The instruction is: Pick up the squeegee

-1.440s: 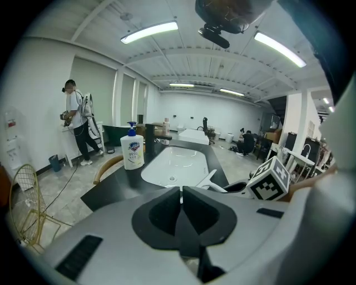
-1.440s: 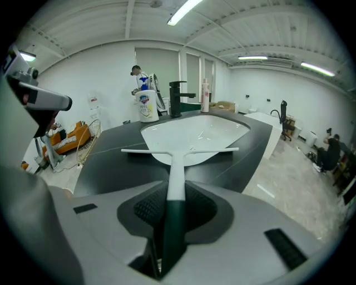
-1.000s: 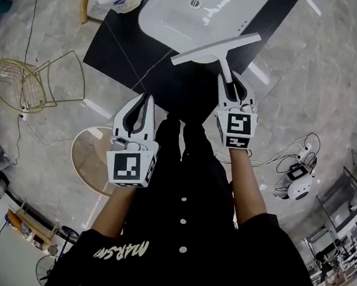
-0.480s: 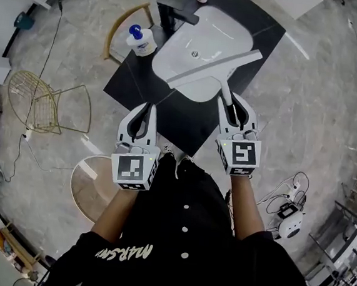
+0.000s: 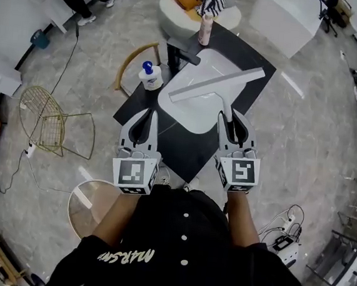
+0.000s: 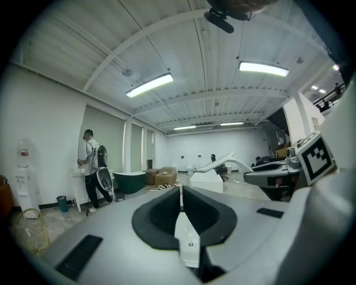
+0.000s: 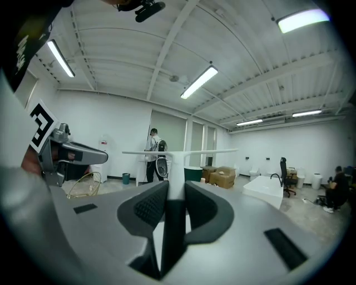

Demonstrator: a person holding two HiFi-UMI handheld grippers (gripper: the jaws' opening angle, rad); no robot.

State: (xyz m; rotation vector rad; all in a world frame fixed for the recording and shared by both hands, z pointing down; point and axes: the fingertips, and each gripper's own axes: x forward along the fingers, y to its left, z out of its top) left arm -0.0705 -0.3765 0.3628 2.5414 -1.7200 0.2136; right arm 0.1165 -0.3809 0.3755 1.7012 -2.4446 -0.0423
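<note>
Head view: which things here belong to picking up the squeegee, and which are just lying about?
For the job: squeegee; right gripper, shut on its handle.
Lying about: sink; blue-capped bottle; pink bottle; left gripper, shut and empty.

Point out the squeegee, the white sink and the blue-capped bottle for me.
squeegee (image 5: 217, 84), head view, middle of its blade.
white sink (image 5: 191, 112), head view, bare basin surface on the near side.
blue-capped bottle (image 5: 151, 80), head view, its white body.
</note>
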